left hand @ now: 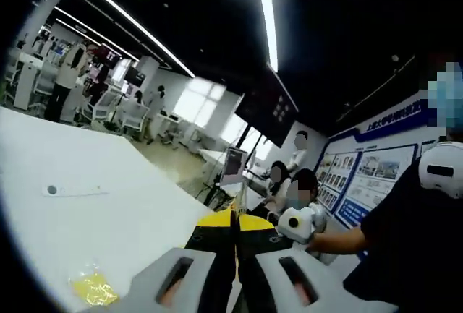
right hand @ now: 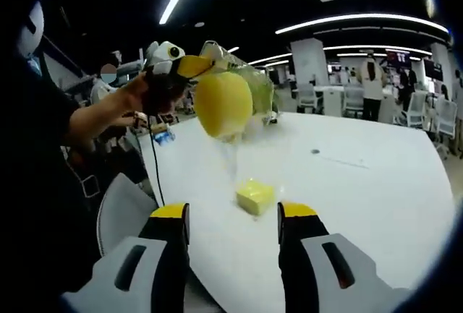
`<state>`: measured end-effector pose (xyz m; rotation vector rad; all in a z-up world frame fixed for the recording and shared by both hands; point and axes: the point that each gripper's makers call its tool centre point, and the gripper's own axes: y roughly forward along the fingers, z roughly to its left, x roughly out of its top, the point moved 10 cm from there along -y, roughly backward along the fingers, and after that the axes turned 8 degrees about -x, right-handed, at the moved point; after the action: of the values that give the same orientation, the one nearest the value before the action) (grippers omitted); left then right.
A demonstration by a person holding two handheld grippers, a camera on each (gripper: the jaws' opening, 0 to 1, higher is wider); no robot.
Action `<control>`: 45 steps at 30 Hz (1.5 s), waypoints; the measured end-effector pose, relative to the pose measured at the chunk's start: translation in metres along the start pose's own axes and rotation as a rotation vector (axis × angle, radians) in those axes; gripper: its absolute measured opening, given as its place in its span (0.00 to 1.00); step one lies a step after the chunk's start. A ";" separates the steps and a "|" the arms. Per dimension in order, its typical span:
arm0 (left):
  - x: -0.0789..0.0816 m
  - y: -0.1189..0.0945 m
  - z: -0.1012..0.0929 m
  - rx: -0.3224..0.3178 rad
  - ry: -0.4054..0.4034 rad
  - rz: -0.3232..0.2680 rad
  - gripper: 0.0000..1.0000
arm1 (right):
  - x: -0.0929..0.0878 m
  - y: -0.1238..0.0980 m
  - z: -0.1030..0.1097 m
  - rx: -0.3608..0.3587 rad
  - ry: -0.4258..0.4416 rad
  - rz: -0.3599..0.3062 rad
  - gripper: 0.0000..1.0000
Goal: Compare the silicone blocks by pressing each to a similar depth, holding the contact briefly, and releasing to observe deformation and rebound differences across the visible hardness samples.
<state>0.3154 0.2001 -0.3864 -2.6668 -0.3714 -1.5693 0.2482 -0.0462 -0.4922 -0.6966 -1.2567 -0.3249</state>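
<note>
Yellow, a small square silicone block (right hand: pixel 255 196) lies on the white table (right hand: pixel 376 183), just ahead of the right gripper (right hand: pixel 233 219), whose jaws stand apart and empty. The left gripper (right hand: pixel 189 67), raised, clenches a yellow object in a clear bag (right hand: pixel 224 100). Risk: off-centre pressing could skid the loose block sideways
</note>
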 end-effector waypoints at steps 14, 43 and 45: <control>0.014 0.003 -0.010 -0.051 0.005 0.006 0.00 | 0.067 0.038 0.001 0.203 -0.072 -0.186 0.47; -0.001 -0.003 0.000 -0.117 -0.030 -0.031 0.00 | 0.084 0.085 0.006 0.392 0.046 -0.204 0.26; 0.000 -0.003 0.001 -0.126 -0.025 -0.029 0.00 | 0.085 0.085 0.006 0.388 0.029 -0.202 0.24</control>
<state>0.3155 0.2031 -0.3874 -2.7886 -0.3246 -1.6210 0.3190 0.0341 -0.4368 -0.2332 -1.3169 -0.2443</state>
